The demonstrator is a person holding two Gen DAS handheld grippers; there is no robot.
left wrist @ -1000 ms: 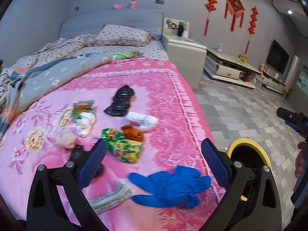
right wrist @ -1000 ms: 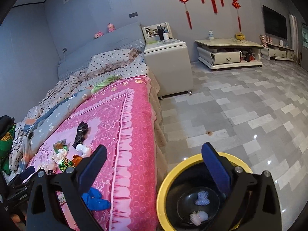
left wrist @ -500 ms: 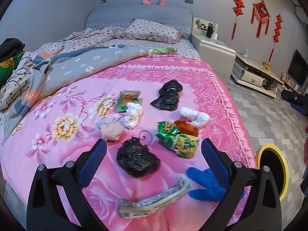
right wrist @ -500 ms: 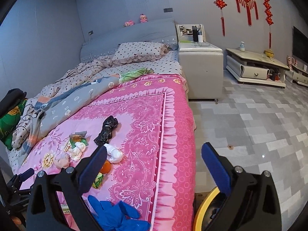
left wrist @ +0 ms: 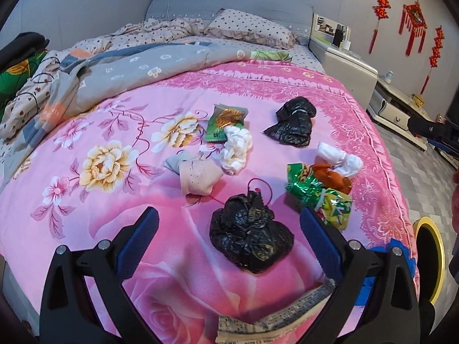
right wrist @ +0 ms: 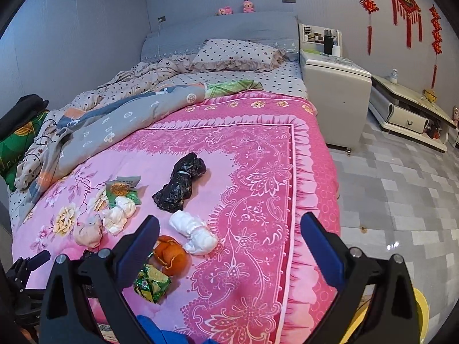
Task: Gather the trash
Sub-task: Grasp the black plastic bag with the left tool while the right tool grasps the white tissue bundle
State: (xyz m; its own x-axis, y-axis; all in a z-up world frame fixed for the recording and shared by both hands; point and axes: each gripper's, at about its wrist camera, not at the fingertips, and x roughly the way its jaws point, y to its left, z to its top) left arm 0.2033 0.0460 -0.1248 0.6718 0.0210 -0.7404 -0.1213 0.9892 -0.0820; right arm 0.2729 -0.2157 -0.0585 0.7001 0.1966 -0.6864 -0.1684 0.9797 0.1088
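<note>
Covering most of both views, a bed (right wrist: 252, 149) with a pink floral quilt (left wrist: 114, 223) stands against a grey wall, its grey headboard (right wrist: 243, 28) at the far end with a dotted pillow (right wrist: 235, 56) and a rumpled grey blanket (left wrist: 137, 68) beside it. Grey tiled floor (right wrist: 401, 195) runs along the bed's right side, with a cream bedside cabinet (right wrist: 335, 86) and a low cream console (right wrist: 407, 114) against the wall, where red knot ornaments (right wrist: 404, 0) hang. A yellow-rimmed bin (left wrist: 430, 258) sits on the floor at the bed's near right corner. Trash lies scattered on the quilt's near half. A crumpled black bag (left wrist: 249, 238) rests between the left gripper (left wrist: 229, 243) fingers, untouched; those jaws stand wide apart. A second, elongated black bag (right wrist: 180, 186) lies farther up, its long axis running diagonally toward the headboard. Near it are a white wad (right wrist: 195, 232), an orange lump (right wrist: 172, 255), a green-yellow wrapper (right wrist: 152, 285), a green packet (left wrist: 226, 124), another white wad (left wrist: 235, 149) and a beige bundle (left wrist: 198, 177). A long printed wrapper (left wrist: 275, 318) lies crosswise at the near edge, and a blue glove (right wrist: 160, 334) is partly hidden. The right gripper (right wrist: 229, 252) hangs above the quilt's border, jaws spread and empty.
</note>
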